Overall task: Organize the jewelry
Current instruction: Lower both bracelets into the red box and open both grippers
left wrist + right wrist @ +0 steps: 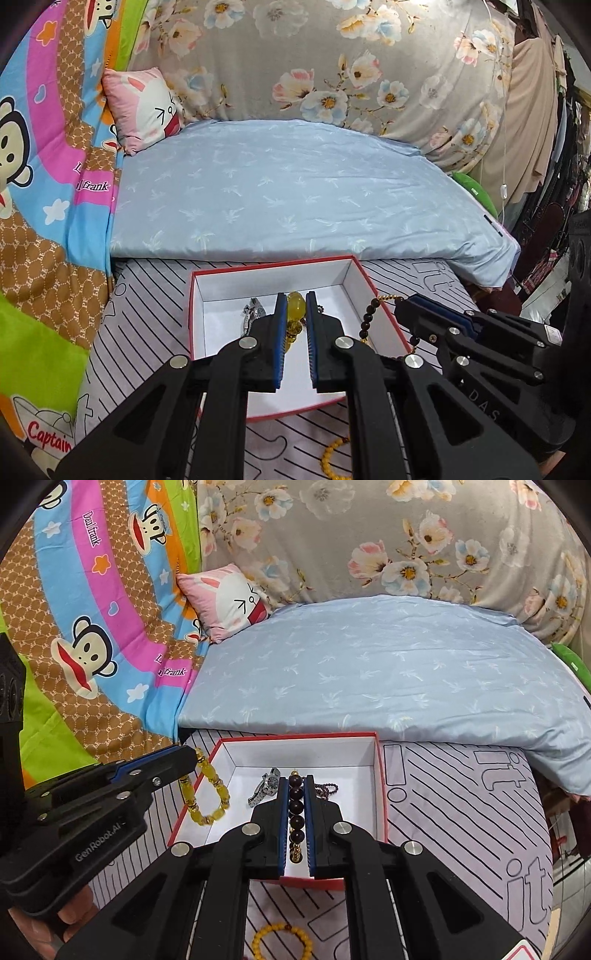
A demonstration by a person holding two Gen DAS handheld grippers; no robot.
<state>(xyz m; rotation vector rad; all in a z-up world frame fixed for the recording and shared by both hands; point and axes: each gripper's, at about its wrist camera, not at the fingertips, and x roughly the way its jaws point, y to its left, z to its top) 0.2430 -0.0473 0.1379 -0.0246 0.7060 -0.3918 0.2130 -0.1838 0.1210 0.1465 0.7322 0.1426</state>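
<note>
The left gripper (295, 306) is pinched on a yellow bead bracelet (295, 304), which hangs over the left side of the box in the right wrist view. The right gripper (296, 794) is clamped on a dark bead bracelet (296, 812), its loop dangling at the box's right wall in the left wrist view. Both sit low in the frame over an open red box (380, 775) with a white lining. Inside lie a silver watch (267, 784) and what looks like a thin dark chain (328, 788), though it is small. Below the box, an orange bead bracelet (280, 941) rests on the striped sheet (461, 812). A light blue quilt (388, 672) fills the middle, a pink pillow (229, 602) at upper left.
</note>
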